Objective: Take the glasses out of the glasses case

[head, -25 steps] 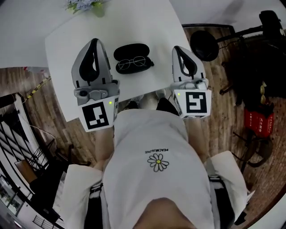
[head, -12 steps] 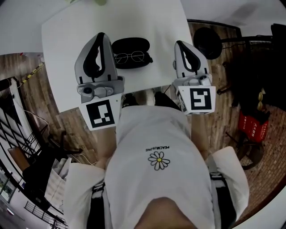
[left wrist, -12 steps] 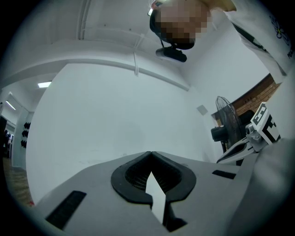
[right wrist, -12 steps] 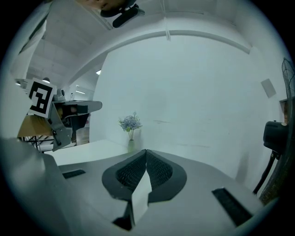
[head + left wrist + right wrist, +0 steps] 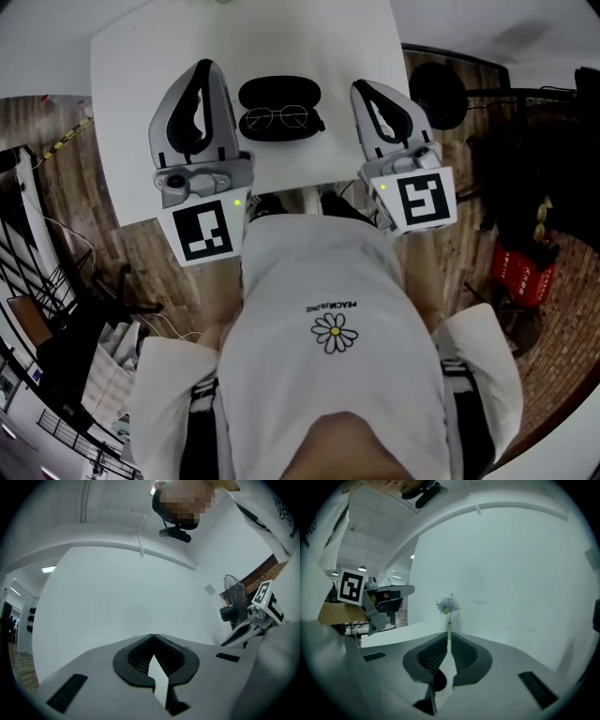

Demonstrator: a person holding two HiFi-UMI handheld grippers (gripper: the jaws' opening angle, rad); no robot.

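White table [image 5: 127,112]: hovering left gripper [image 5: 201,67] and right gripper [image 5: 359,87] either side of glasses case [image 5: 278,93], both jaw pairs pressed together, empty. Glasses [image 5: 275,118] resting against case's near edge. Risking shoving or bending thin frame if approaching without opening.

left tongs [image 5: 153,636]: tips together, nothing between | right tongs [image 5: 226,642]: far right | fan [image 5: 230,589] behind it

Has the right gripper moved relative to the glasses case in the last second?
Yes. In the head view the right gripper has swung its tip left, toward the glasses case, narrowing the gap; they remain apart.
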